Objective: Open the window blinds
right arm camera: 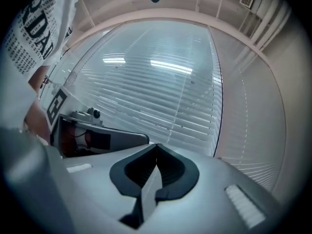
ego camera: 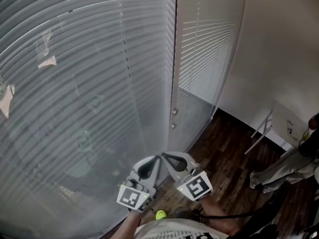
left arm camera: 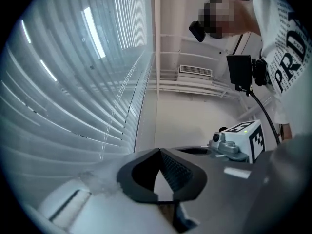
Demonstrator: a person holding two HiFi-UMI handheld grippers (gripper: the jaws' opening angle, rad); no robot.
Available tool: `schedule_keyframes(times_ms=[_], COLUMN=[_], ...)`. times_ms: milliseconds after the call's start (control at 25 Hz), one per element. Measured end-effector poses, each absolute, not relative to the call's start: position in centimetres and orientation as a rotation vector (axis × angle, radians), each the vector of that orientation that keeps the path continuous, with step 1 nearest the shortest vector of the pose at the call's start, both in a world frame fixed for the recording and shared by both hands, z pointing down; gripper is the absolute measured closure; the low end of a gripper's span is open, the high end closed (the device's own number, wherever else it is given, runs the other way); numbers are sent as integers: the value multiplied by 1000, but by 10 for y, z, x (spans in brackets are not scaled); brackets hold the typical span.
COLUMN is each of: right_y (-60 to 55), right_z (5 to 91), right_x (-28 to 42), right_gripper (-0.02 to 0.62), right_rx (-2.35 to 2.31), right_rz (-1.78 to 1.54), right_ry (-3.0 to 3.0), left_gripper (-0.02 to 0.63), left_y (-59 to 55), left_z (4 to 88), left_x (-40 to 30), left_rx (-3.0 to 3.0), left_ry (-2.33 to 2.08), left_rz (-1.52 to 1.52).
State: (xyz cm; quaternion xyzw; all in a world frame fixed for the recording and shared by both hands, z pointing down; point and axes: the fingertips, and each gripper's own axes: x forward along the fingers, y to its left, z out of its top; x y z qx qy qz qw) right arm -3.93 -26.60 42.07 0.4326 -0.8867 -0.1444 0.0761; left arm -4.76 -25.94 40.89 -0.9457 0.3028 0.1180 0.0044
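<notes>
Clamped shut, empty, at the left gripper [left arm camera: 157, 151]; likewise at the right gripper [right arm camera: 156, 145] — held side by side, tips nearly touching. Just ahead and above, facing the window blinds [ego camera: 75, 83]: lowered, slats shut. Off right, a pale wall [ego camera: 279, 44]; below, dark wood floor [ego camera: 224, 153].

White slatted blinds [ego camera: 84, 78], lowered, closed

Front-left: blinds [ego camera: 75, 83]. Right of them, past frame [ego camera: 175, 59]: 2nd blind [ego camera: 207, 39], then wall [ego camera: 279, 44]. Low centre, just before blinds: L gripper [ego camera: 152, 163] beside R gripper [ego camera: 172, 161], tips close together. Far right on floor [ego camera: 224, 153], by wall: table [ego camera: 286, 123].
</notes>
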Motion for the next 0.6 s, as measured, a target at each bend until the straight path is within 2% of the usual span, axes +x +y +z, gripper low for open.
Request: schedule_keyframes(times_ms=[600], right_y=[-336], right_z=[420], right_x=[3], right_gripper=[588], right_rx=[1189], right_rz=[-525], right_ry=[-2611], left_gripper=[615], left_y=[-316], left_z=[413], left_x=[-2], left_rx=[-2947], left_ry=[1067], left_rz=[346])
